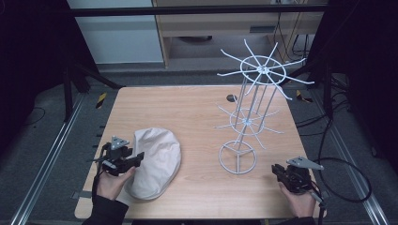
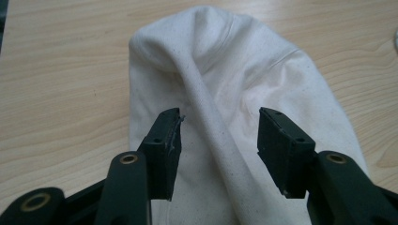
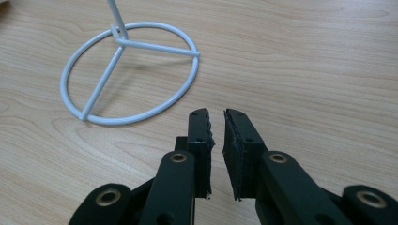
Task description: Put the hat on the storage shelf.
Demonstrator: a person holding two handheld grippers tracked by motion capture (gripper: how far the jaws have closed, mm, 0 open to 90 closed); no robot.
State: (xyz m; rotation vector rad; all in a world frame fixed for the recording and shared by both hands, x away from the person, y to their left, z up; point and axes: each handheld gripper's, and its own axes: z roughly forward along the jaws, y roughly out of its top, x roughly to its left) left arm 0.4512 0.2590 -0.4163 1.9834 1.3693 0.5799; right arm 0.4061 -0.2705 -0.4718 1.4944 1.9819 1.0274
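The left gripper (image 2: 219, 123) is held spread over a raised fold of the unlabelled cream cloth cap (image 1: 157, 161) on the wooden table (image 1: 197, 117), while the right gripper (image 3: 218, 123), nearly closed on nothing, is pointed near the white wire stand (image 1: 244, 126).

Cream cap (image 1: 157, 161), white wire rack (image 1: 248, 117), black jaws.

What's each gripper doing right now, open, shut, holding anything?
Left gripper: open, jaws straddling a raised fold of the white cloth hat, not gripping it.
Right gripper: nearly shut, holding nothing, near the wire rack base.
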